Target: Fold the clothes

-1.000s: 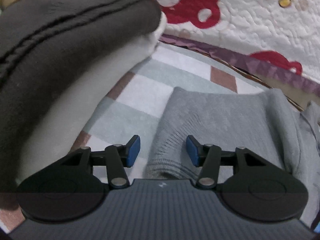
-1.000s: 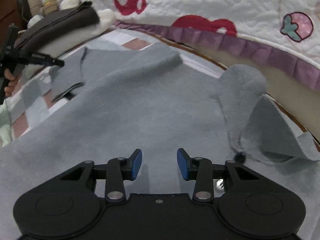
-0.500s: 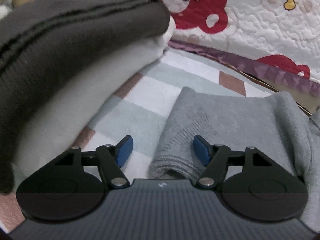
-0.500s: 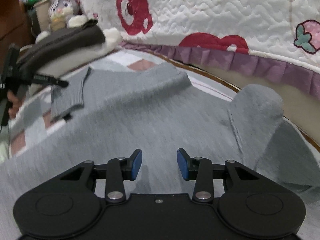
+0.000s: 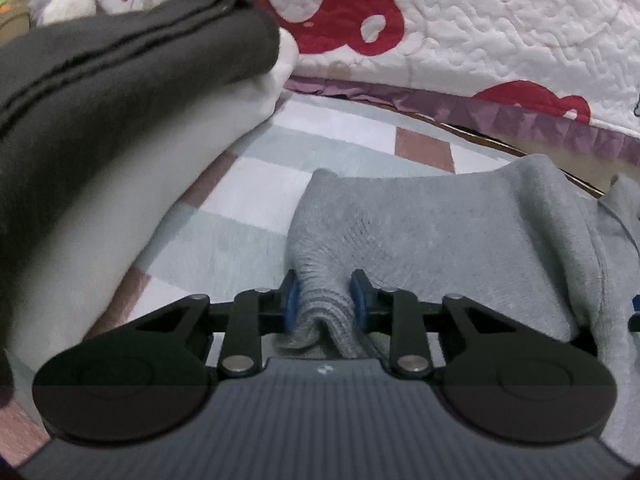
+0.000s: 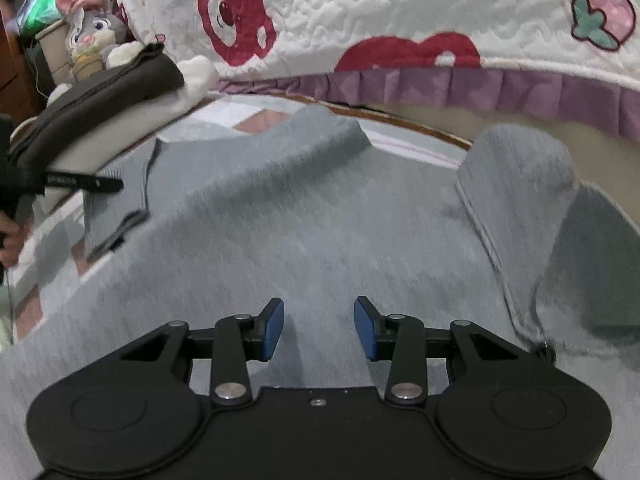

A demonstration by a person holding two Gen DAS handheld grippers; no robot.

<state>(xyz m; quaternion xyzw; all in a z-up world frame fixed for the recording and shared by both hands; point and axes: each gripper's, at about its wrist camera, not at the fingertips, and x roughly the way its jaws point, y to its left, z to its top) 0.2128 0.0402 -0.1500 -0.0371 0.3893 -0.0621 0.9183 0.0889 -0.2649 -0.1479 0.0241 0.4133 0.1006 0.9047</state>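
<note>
Grey knit sweater (image 6: 304, 216) lies spread flat on the checked bedcover (image 5: 248, 200), directly ahead of and under both grippers, and it looks barely started: the body is opened out, one sleeve (image 6: 516, 168) is doubled back on itself up and to the right of the right gripper (image 6: 319, 328), and no neat fold line shows across the torso. Judging by that, nearly all the folding of this garment is left. Up and to the left of the left gripper (image 5: 325, 306) sits a stack of folded clothes (image 5: 120, 80), a dark piece on top of a white one, which suggests earlier items are already done and this sweater is the one in hand.

The left gripper is closing on the ribbed cuff (image 5: 320, 304) of the near sleeve. The knit is bunched into a ridge between the blue pads (image 5: 292, 304), and both pads appear to press on it, so the grip seems made or all but made. The rest of that sleeve runs away ahead and to the right of the fingers.

The right gripper stands about half apart with nothing between its pads; the sweater's body lies just beneath and ahead of them, and I cannot tell whether the fingertips touch the cloth. In the right wrist view the left gripper's tool and the hand (image 6: 10, 236) holding it show far off to the left, beside the cuff
</note>
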